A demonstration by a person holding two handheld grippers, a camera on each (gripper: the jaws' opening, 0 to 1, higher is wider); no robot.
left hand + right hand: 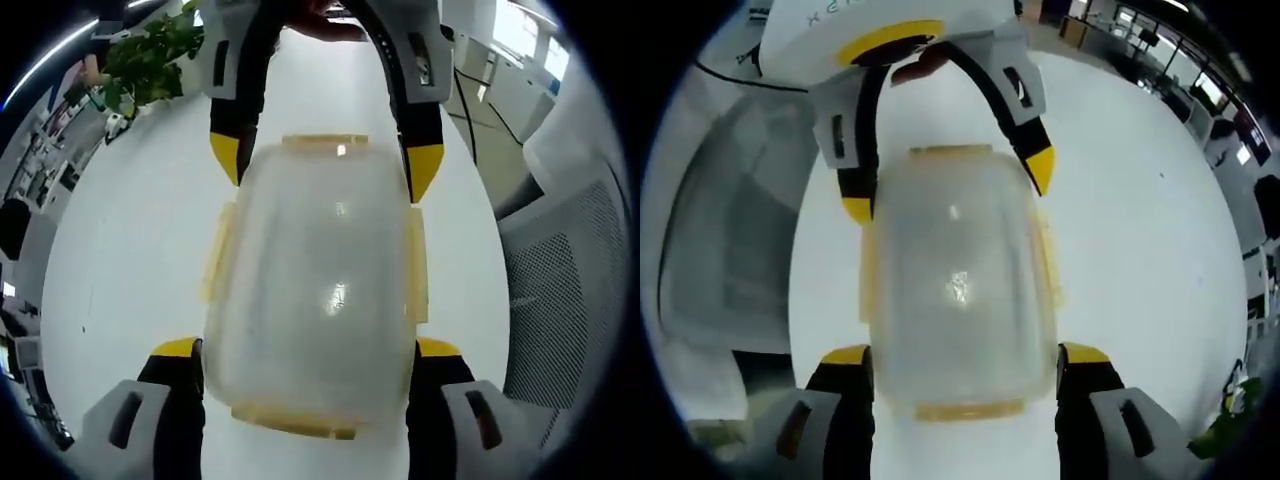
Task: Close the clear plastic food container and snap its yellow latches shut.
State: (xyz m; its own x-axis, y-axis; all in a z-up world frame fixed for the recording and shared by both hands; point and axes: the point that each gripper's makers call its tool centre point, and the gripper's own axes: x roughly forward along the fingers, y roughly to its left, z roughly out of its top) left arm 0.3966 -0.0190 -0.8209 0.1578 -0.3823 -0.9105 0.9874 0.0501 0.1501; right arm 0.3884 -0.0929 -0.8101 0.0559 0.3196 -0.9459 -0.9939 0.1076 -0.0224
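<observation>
The clear plastic food container [315, 290] lies on the white table [130, 250] with its lid on. Yellow latches run along its long sides [216, 252] and across its ends [325, 141]. In the left gripper view, my left gripper [308, 350] straddles the near end, its yellow-tipped jaws pressed to both sides. My right gripper [325, 160] comes in from the top and clamps the far end. The right gripper view mirrors this: the right gripper [965, 355] holds the container [960, 290] at the near end and the left gripper [948, 185] at the far end.
A grey mesh chair back [570, 290] stands off the table's edge, and it appears again in the right gripper view [730, 240]. A potted green plant [150, 55] sits at a far corner. A black cable [470, 110] trails near the chair.
</observation>
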